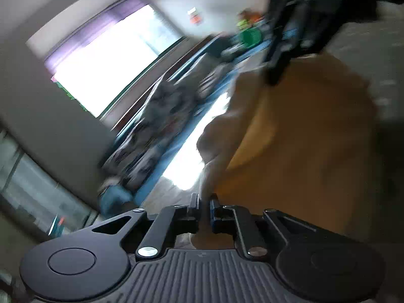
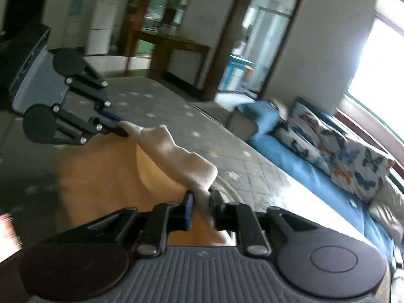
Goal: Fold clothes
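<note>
Both claws pinch the same tan cloth point(image 2: 176, 151), held up off a grey quilted mattress point(image 2: 176, 116).

Right wrist view: right claw point(image 2: 200, 202) is pressed tight on one end of the cloth's pale top edge — fabric bunched between the blue-padded finger and the black one. The edge runs up and to the left as a rumpled cream ridge to the left claw point(image 2: 121, 126), which grips the other end, fingers closed on it. Below the ridge the cloth hangs as an orange-tan sheet, sagging w/ a curved fold near the middle. Whether its lower part touches the mattress — can't tell, too blurred.

Left wrist view: left claw point(image 1: 204, 202) fingers nearly together w/ cloth point(image 1: 303, 151) rising between them; the pale edge climbs to the right claw point(image 1: 275, 75) at upper right, blurred but closed on the fabric. Tan sheet fills the right half of the view.

Around: blue sofa point(image 2: 315, 171) beside the mattress, w/ a butterfly-print cushion point(image 2: 335, 156) on it. Bright window point(image 2: 378, 75) behind the sofa. Wooden desk point(image 2: 171, 48) against the far wall, white fridge point(image 2: 101, 25) to its left, open doorway point(image 2: 267, 38) to its right. Both views motion-blurred, esp. the left.
</note>
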The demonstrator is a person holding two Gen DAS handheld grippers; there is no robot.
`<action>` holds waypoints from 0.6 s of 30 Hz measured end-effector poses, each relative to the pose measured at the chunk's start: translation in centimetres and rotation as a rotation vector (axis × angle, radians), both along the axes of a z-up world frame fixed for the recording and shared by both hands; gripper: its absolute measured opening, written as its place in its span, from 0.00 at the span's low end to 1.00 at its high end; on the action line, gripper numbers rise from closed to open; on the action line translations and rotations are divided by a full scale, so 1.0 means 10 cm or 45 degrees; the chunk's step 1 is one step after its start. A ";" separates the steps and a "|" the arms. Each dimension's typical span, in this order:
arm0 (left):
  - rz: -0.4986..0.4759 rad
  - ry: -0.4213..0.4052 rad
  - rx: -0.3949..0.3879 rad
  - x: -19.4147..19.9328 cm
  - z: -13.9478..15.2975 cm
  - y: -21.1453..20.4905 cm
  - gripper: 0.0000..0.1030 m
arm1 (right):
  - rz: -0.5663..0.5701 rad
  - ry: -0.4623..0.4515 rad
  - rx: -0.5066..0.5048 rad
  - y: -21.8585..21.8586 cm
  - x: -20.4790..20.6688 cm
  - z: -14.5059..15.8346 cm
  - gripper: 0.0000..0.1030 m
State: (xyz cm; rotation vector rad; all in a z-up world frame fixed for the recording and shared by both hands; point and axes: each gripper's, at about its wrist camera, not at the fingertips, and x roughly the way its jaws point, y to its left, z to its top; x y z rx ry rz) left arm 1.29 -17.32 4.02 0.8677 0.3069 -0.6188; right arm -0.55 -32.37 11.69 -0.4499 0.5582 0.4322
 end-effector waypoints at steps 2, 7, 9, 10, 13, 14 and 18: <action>0.090 0.030 0.018 0.20 -0.20 -0.04 0.21 | -0.037 -0.005 0.001 0.00 0.09 -0.18 0.34; 0.254 0.073 -0.016 0.31 -0.42 0.14 0.26 | -0.159 -0.004 0.105 -0.11 -0.11 -0.39 0.35; 0.312 0.091 -0.091 0.27 -0.36 0.27 0.28 | -0.198 0.019 0.187 -0.21 -0.30 -0.46 0.36; 0.344 0.108 -0.134 0.25 -0.32 0.33 0.28 | -0.220 0.033 0.212 -0.24 -0.36 -0.50 0.36; 0.423 0.191 -0.285 0.13 -0.15 0.51 0.28 | -0.322 0.063 0.275 -0.38 -0.53 -0.59 0.36; 0.431 0.211 -0.321 0.06 -0.10 0.56 0.28 | -0.363 0.071 0.320 -0.46 -0.56 -0.59 0.36; 0.445 0.274 -0.416 -0.20 0.04 0.68 0.29 | -0.530 0.084 0.531 -0.82 -0.71 -0.57 0.36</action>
